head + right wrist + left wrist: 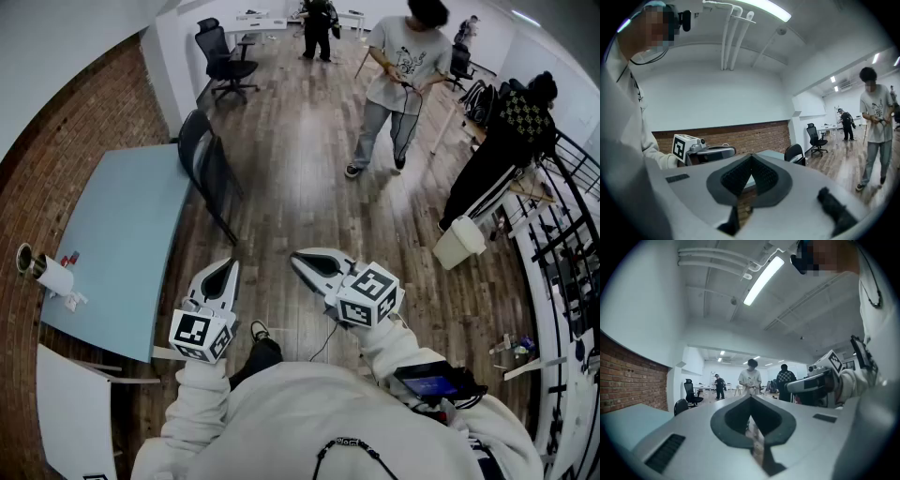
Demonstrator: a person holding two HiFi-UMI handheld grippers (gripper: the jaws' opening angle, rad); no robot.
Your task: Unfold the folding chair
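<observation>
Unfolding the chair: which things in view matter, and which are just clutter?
For the job:
- folding chair, beside the table
- left gripper, shut, empty
- right gripper, shut, empty

Lying about:
- blue table
- office chair
- paper roll
- white bin
- bystander

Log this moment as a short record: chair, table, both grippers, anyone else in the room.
folding chair: black, looks folded, standing at the table's corner, untouched
table: light blue, beside the brick wall
left gripper: jaws together, empty, short of the chair
right gripper: jaws together, empty, short of the chair
people: several standing farther down the room
</observation>
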